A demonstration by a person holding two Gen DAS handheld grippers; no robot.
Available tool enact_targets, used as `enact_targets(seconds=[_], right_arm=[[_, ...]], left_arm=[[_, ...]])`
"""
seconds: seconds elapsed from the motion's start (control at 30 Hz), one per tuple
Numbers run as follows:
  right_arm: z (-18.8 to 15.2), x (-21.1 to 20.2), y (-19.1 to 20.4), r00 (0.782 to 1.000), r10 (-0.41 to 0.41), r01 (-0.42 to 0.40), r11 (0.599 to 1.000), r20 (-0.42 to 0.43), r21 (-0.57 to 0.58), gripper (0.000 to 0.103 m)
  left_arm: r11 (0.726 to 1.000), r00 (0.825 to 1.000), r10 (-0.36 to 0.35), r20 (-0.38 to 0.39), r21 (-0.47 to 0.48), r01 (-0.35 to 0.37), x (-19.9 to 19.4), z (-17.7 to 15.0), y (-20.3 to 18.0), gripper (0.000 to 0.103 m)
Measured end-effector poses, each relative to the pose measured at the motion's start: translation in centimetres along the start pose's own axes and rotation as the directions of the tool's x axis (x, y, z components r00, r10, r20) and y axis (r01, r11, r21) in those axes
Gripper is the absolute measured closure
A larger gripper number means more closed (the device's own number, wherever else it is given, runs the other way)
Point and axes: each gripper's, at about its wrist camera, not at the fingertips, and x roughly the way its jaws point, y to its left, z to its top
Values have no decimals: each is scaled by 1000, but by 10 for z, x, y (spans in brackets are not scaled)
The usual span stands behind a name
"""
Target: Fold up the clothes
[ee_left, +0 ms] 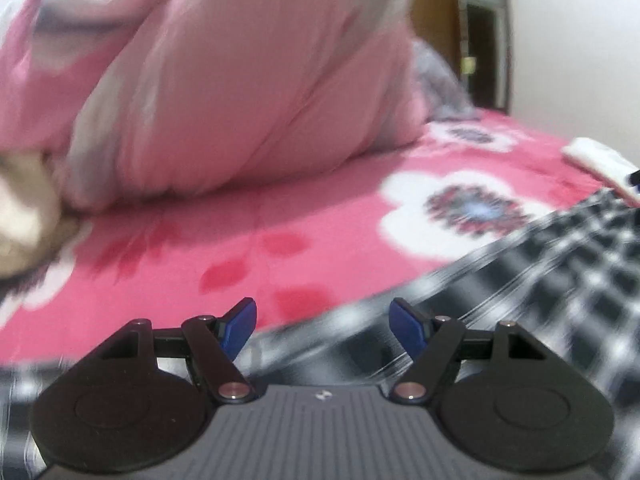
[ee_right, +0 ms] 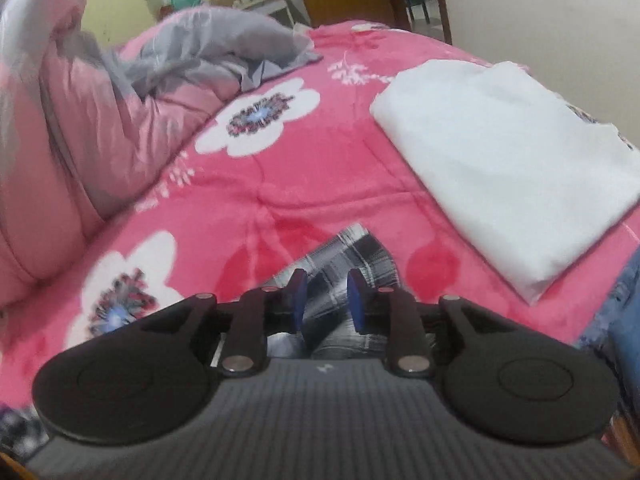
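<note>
on the pink floral bed, my left tongs (ee_left: 322, 326) hang spread above the soft, limp plaid shirt (ee_left: 520, 280) while my right tongs (ee_right: 323, 300), slightly parted, straddle its corner without pinching, hems being the surest hold.

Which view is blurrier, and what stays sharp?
Left wrist view: heavy motion smear on the plaid garment and pink quilt; left gripper stays crisp. Right wrist view: milder blur, folded white garment readable. Both show fisheye bending; lighting flat, no glare.
</note>
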Motion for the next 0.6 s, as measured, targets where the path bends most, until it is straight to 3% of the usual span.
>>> enact_targets(seconds=[0.07,0.17,0.27,0.43,0.53,0.6], right_arm=[[2,15,2,1000,0,0,1000,-27,1,81],[9,31,2,996,38,-30,994,-80,103,81],[17,47,6,987,55,-22,978,-152,208,80],[22,76,12,976,-25,78,967,-214,241,81],[19,83,9,978,-65,113,965,-198,238,102],[17,77,5,984,-60,103,960,-167,261,102]], left_arm=[[997,999,-38,8,64,37,2,9,-23,29],[986,997,-78,-8,149,79,14,10,-55,29],[981,995,-89,-46,169,95,29,0,-68,29],[988,990,-120,-80,83,127,39,-8,-55,25],[989,986,-141,-88,34,144,43,-9,-46,24],[989,986,-145,-85,18,147,43,-10,-43,24]])
